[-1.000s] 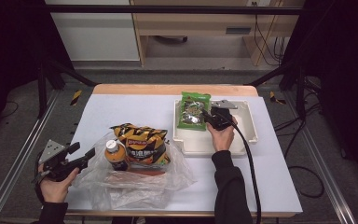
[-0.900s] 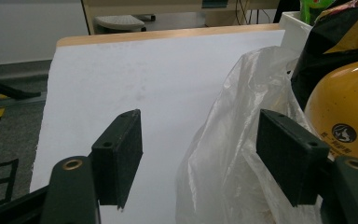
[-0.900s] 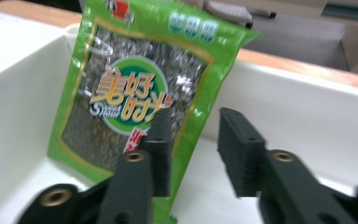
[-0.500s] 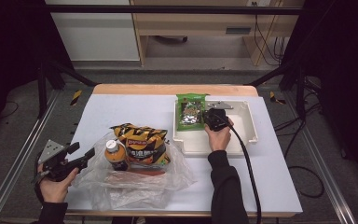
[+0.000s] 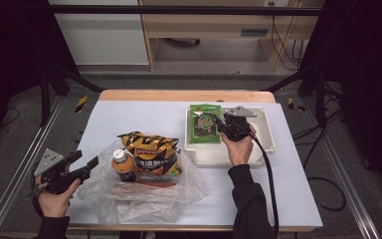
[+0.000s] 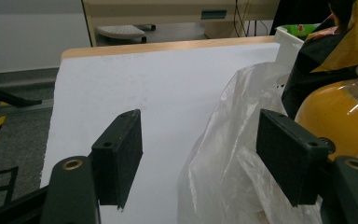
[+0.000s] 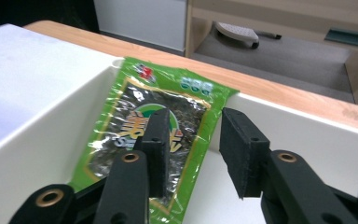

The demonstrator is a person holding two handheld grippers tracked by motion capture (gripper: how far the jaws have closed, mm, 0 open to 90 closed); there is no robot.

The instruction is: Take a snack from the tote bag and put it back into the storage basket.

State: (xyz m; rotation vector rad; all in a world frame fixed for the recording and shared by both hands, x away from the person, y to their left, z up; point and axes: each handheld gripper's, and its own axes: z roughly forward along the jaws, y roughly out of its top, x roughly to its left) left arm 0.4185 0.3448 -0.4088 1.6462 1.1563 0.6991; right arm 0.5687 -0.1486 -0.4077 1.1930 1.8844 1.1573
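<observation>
My right tongs (image 5: 222, 124) hover over the one white tray (image 5: 263, 130), jaws partly apart and holding nothing, just above the single green seaweed packet (image 5: 204, 123) lying at the tray's left end. My left tongs (image 5: 88, 164) sit wide apart at the edge of one clear plastic bag (image 5: 144, 201), which holds one orange bottle (image 5: 123, 165) and one chip bag (image 5: 151, 152).

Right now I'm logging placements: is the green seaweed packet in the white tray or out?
In. The green seaweed packet lies flat inside the white plastic tray, against its left wall.
</observation>
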